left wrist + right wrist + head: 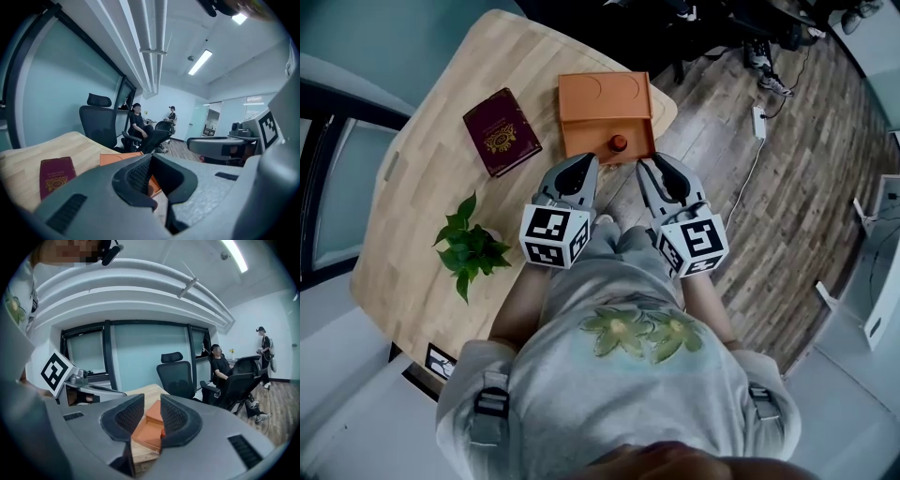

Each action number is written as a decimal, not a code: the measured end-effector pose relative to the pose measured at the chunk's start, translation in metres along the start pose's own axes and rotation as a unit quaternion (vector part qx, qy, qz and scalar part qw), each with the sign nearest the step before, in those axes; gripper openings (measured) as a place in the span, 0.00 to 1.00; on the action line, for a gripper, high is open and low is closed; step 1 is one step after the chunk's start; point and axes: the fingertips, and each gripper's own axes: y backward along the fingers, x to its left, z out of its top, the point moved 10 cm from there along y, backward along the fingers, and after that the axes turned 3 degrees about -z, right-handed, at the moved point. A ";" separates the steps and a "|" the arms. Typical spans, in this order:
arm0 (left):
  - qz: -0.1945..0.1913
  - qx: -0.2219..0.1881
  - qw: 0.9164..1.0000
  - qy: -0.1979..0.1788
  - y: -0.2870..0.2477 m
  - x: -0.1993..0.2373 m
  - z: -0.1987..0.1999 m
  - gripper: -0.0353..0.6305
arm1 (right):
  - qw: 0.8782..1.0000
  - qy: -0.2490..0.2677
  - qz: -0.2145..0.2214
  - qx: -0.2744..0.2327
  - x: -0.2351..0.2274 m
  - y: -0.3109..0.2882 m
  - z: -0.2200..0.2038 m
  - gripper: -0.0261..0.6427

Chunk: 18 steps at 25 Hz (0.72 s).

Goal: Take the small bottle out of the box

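Observation:
An open orange box lies on the wooden table, near its far right corner. A small bottle with a reddish cap stands inside the box at its near wall. Both grippers hover side by side just short of the box, above the table's edge. My left gripper has its fingertips meeting and holds nothing. My right gripper is open by a narrow gap, with nothing between the pads. Through that gap in the right gripper view I see the box.
A dark red book lies left of the box. A small potted plant stands at the table's near left. Office chairs and seated people are beyond the table. A power strip lies on the wood floor at right.

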 end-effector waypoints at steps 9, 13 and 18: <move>0.000 0.008 1.000 0.028 -0.015 0.018 -0.004 0.06 | 0.999 0.003 -0.010 0.046 -0.011 -0.033 -0.021 0.34; 0.001 0.006 0.999 0.034 -0.019 0.024 -0.005 0.06 | 0.998 0.007 -0.009 0.058 -0.012 -0.044 -0.027 0.35; 0.003 0.015 0.999 0.031 -0.022 0.031 -0.010 0.06 | 0.997 0.012 -0.006 0.079 -0.012 -0.056 -0.038 0.35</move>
